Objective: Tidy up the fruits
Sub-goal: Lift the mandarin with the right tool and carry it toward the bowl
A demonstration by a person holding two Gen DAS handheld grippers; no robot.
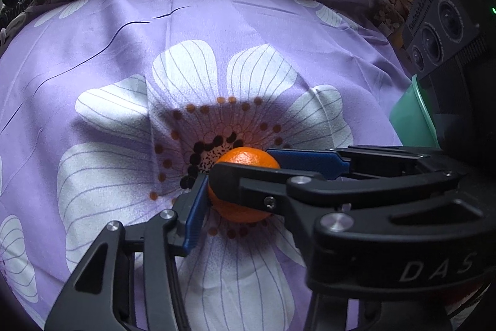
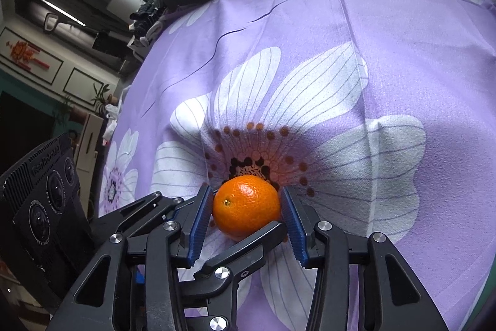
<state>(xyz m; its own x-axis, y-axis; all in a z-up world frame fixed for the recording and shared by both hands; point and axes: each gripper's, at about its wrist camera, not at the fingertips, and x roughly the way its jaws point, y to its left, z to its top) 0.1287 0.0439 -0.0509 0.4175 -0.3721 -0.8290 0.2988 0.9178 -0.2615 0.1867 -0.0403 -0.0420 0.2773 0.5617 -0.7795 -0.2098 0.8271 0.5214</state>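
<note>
Since the orange point(image 2: 246, 207) sits on the flower-print purple cloth point(image 2: 403, 58) over the desk, the right gripper point(image 2: 246, 221) has both blue pads against it, probably for the green bowl point(image 1: 414, 117), while the left gripper point(image 2: 241, 253) crowds alongside, its grip unclear.

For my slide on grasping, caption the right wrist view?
Right gripper brackets an orange on a purple floral cloth, pads at its sides.
</note>
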